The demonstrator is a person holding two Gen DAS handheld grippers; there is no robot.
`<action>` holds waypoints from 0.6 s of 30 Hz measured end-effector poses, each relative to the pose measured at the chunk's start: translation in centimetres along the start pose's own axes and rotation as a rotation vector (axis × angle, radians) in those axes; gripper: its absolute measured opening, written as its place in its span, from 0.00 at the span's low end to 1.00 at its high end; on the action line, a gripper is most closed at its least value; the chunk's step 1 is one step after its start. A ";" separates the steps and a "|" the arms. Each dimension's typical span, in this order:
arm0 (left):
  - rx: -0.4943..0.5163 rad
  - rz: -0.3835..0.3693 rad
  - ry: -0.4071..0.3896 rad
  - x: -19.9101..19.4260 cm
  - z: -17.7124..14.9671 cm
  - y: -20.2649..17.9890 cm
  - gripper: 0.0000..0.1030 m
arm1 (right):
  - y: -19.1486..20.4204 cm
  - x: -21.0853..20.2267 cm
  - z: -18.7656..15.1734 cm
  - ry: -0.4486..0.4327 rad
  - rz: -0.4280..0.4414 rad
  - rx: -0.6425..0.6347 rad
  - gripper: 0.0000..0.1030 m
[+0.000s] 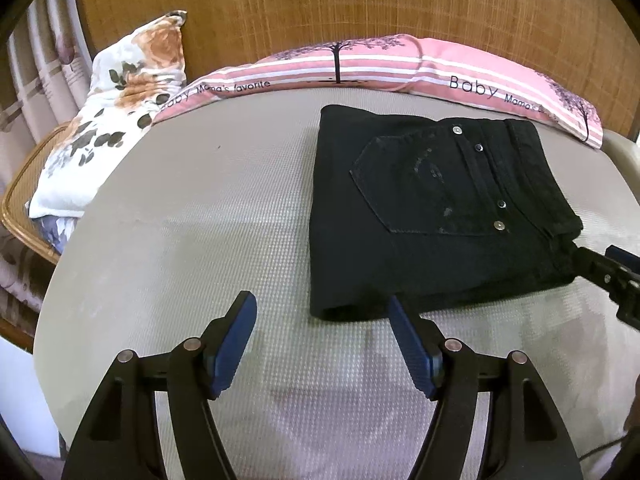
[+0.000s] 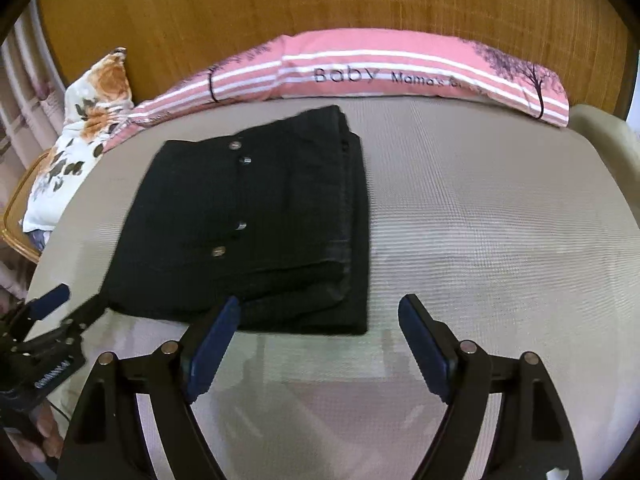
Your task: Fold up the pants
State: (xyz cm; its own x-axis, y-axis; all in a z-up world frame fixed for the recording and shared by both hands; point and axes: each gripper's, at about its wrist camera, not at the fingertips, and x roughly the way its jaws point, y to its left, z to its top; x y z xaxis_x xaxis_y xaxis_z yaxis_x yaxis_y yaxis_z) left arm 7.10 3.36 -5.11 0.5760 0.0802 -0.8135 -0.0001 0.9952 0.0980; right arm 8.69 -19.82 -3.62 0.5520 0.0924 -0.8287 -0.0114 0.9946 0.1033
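The black pants [image 1: 432, 208] lie folded into a compact stack on the grey mattress [image 1: 180, 240], back pocket and metal rivets facing up. My left gripper [image 1: 320, 312] is open and empty just in front of the stack's near left corner. My right gripper [image 2: 320, 312] is open and empty in front of the stack's near right corner, its left finger [image 2: 216, 332] overlapping the pants' edge [image 2: 256, 220] in view. The right gripper also shows in the left wrist view [image 1: 608, 272] by the pants' right edge. The left gripper shows in the right wrist view [image 2: 60, 308].
A pink striped pillow [image 1: 360, 64] lies along the wooden headboard [image 1: 320, 0] behind the pants. A floral pillow [image 1: 112, 120] leans at the back left. The mattress [image 2: 500, 220] stretches to the right of the pants.
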 end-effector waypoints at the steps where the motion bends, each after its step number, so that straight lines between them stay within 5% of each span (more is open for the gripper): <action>1: 0.001 0.004 0.000 -0.1 -0.1 -0.1 0.67 | 0.5 -0.3 -0.2 -0.005 0.000 -0.005 0.80; 4: 0.007 0.011 -0.007 -0.5 -0.4 -0.2 0.67 | 1.8 -0.7 -0.9 -0.013 -0.022 -0.024 0.90; 18: 0.010 0.026 -0.042 -2.5 -1.0 -0.6 0.67 | 4.9 -2.0 -2.0 -0.043 -0.058 -0.098 0.97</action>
State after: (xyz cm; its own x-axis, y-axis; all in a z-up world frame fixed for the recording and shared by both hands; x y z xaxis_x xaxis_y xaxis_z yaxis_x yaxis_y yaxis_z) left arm 4.86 2.66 -3.73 0.6099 0.1036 -0.7857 -0.0074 0.9921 0.1251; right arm 5.87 -15.07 -2.60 0.5894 0.0341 -0.8071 -0.0588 0.9983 -0.0008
